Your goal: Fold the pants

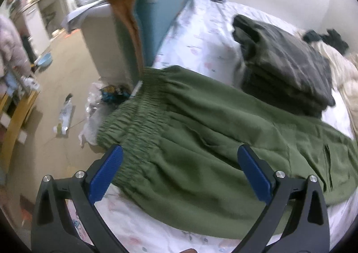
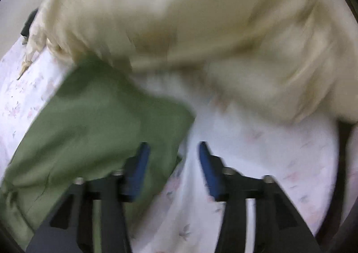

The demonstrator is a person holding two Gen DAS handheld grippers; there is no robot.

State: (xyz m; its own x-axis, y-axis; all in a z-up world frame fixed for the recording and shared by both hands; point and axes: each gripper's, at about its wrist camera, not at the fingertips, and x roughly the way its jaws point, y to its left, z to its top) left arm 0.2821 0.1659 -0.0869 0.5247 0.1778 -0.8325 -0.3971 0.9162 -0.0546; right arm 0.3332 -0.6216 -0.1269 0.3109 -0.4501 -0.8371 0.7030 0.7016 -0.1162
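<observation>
The pants [image 1: 201, 141] were olive green, with a gathered elastic waistband [image 1: 134, 119] at the bed's edge and a slit pocket on one side. They lay spread flat and lightly creased across the bed [image 1: 201, 36], on its white floral sheet. In the blurred right wrist view a leg end [image 2: 100, 119] reached toward a cream blanket [image 2: 179, 18]. The left hand-held gripper [image 1: 179, 172] hovered over the waist area, jaws wide apart and empty. The right hand-held gripper [image 2: 172, 163] stood partly open at the leg's edge, clasping nothing. Beyond the pants sat a dark folded stack [image 1: 284, 63].
</observation>
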